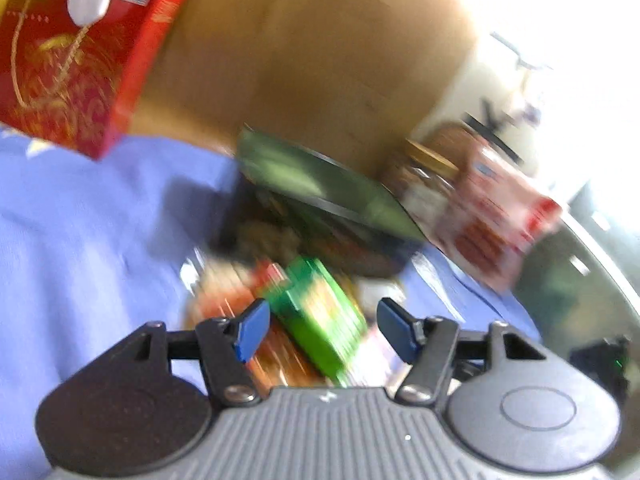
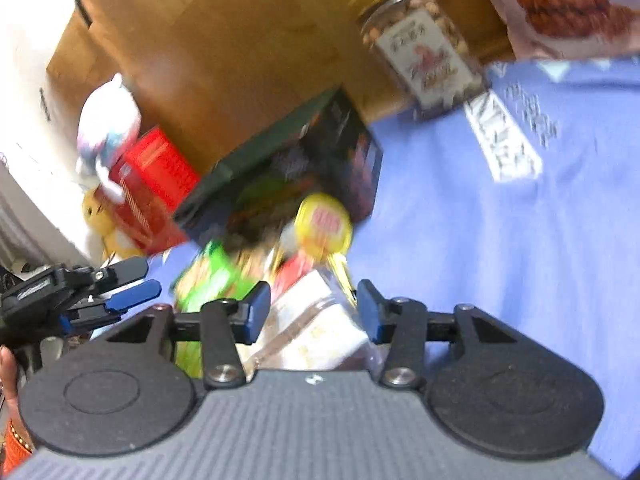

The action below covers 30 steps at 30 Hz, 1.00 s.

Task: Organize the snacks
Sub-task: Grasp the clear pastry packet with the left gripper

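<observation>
Snacks still loose in a pile on blue-clothed counter (image 2: 520, 240): green box (image 1: 320, 316), yellow lollipop (image 2: 323, 222), clear pkg (image 2: 316, 332). Left gripper (image 1: 326, 330) & right gripper (image 2: 314, 312) jaws apart, nothing held. Judged barely started; sorting all left.

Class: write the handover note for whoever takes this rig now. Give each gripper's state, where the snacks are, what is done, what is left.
Left gripper: open, empty, over the green packet.
Right gripper: open, empty, over the clear wrapped pack.
Loose snacks, yellow lollipop included, lie piled on the blue cloth before the dark box. Nut jar and red box stand behind.
Done: nothing evident.
Left: sort the pile.
</observation>
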Tool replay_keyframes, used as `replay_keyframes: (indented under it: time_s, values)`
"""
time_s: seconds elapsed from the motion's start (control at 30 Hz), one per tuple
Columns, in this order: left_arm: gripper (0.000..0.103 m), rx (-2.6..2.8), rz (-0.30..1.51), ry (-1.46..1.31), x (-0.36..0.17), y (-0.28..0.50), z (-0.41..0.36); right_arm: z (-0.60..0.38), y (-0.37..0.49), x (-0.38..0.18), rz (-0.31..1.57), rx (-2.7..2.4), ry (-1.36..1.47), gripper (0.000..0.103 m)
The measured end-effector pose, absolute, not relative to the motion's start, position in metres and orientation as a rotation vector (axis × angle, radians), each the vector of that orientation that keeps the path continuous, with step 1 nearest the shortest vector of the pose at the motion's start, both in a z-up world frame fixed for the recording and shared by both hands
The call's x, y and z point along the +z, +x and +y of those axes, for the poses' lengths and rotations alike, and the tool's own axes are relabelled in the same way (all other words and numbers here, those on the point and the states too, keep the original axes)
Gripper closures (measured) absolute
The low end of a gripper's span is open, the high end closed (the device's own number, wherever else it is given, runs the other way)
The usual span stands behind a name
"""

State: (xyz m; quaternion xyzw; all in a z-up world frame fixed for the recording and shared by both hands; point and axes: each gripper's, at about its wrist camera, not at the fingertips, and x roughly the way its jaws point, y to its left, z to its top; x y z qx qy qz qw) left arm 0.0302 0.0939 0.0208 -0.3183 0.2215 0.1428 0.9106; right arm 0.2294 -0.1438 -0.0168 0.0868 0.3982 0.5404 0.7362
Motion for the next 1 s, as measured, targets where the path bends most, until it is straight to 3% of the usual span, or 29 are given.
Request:
replay_keyframes:
  time_s: [0.13,0.3,0.43,0.6,0.67,0.7,0.9,1.0]
  values:
    - [0.042,0.195,0.482,-0.684,0.008,0.008,0.063,-0.165,0.185,-0.018,0.849,1.257,0.161,0.05]
    - [0.042,0.108,0.537,-0.725,-0.002,-0.011,0.043,-0.185,0.147,-0.006,0.736,1.377,-0.014,0.021]
    - [0.042,0.083,0.544,-0.721,0.0,-0.014,0.035,-0.178,0.122,-0.008,0.593,1.335,-0.284,0.021]
    - [0.042,0.11,0.59,-0.691,-0.009,0.0,0.022,-0.158,0.123,-0.015,0.548,1.307,-0.385,0.021]
    - [0.042,0.126,0.597,-0.703,-0.012,0.007,0.025,-0.153,0.121,-0.017,0.533,1.312,-0.391,0.025]
    - [0.042,0.127,0.593,-0.718,-0.012,0.009,0.026,-0.152,0.118,-0.017,0.522,1.31,-0.396,0.032]
    - [0.042,0.101,0.586,-0.659,-0.005,0.016,0.01,-0.172,0.107,-0.016,0.49,1.271,-0.377,0.054]
    - [0.042,0.043,0.591,-0.687,-0.007,0.019,0.005,-0.189,0.104,-0.018,0.489,1.232,-0.353,0.055]
